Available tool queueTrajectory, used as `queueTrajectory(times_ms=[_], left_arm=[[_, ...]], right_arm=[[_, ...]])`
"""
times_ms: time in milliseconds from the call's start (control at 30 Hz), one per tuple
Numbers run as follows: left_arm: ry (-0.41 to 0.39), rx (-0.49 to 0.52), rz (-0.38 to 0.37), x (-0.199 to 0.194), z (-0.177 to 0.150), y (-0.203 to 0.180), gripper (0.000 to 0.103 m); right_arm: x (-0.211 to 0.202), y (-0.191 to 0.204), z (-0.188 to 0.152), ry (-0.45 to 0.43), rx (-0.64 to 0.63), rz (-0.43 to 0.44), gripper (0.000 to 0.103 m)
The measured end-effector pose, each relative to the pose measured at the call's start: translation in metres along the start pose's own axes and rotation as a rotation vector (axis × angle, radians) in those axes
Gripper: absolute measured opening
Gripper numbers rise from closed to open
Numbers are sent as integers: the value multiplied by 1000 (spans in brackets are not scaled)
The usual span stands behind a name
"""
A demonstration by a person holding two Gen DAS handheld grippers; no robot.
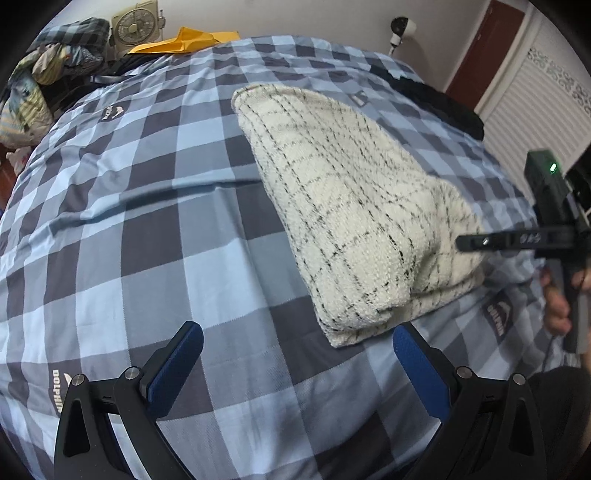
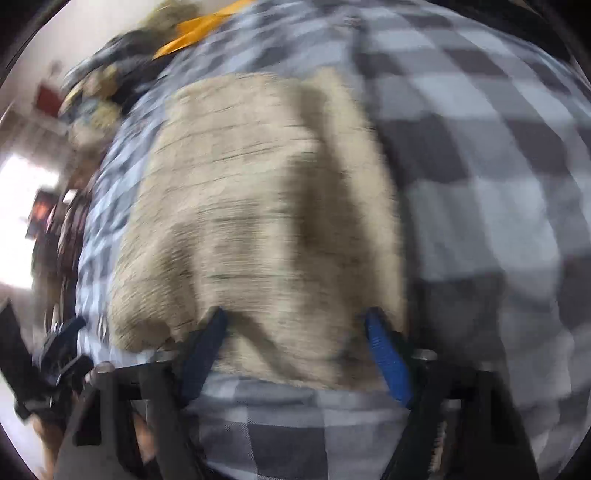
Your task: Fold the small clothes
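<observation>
A cream knitted garment with thin black grid lines (image 1: 354,206) lies folded in a thick bundle on the blue checked bed cover (image 1: 155,229). My left gripper (image 1: 295,339) is open and empty, hovering just in front of the bundle's near corner. My right gripper (image 2: 297,325) is open, its blue pads over the near edge of the same garment (image 2: 266,206); that view is blurred by motion. The right gripper also shows from the side in the left wrist view (image 1: 465,243), at the garment's right edge.
A pile of clothes (image 1: 48,74) and a small fan (image 1: 135,26) sit beyond the bed's far left. A yellow envelope (image 1: 192,40) lies at the far edge. A dark garment (image 1: 443,99) lies at the far right, near a white louvred door (image 1: 535,110).
</observation>
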State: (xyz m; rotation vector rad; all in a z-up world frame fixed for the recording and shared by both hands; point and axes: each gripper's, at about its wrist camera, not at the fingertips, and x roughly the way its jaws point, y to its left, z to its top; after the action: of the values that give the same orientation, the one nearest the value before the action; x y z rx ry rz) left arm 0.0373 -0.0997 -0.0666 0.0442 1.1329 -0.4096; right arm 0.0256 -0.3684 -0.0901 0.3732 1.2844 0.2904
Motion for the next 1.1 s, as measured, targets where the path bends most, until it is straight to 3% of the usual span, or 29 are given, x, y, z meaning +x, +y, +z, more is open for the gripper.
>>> queueTrajectory(times_ms=[200, 367, 500, 733, 800, 867, 900, 967, 1100], left_arm=[[28, 27, 13, 8, -5, -7, 103], [29, 21, 2, 6, -5, -5, 103], [27, 2, 1, 5, -2, 0, 103], [10, -44, 0, -1, 3, 11, 103], [5, -48, -4, -3, 4, 12, 103], [-3, -50, -5, -6, 4, 12, 103], [-6, -52, -7, -7, 4, 12, 103], [-7, -56, -9, -7, 4, 13, 103], [-4, -71, -4, -5, 5, 15, 103]], right_arm=[[-52, -34, -5, -153, 135, 156, 7], [-77, -55, -22, -218, 220, 97, 7], [-59, -72, -20, -130, 319, -15, 7], [-6, -64, -21, 84, 262, -180, 8], [-17, -55, -15, 63, 261, -238, 16], [-37, -51, -14, 43, 331, -328, 44], [-47, -47, -13, 29, 369, -370, 51], [-72, -31, -11, -54, 390, -396, 54], [-90, 41, 10, -128, 230, -339, 56]])
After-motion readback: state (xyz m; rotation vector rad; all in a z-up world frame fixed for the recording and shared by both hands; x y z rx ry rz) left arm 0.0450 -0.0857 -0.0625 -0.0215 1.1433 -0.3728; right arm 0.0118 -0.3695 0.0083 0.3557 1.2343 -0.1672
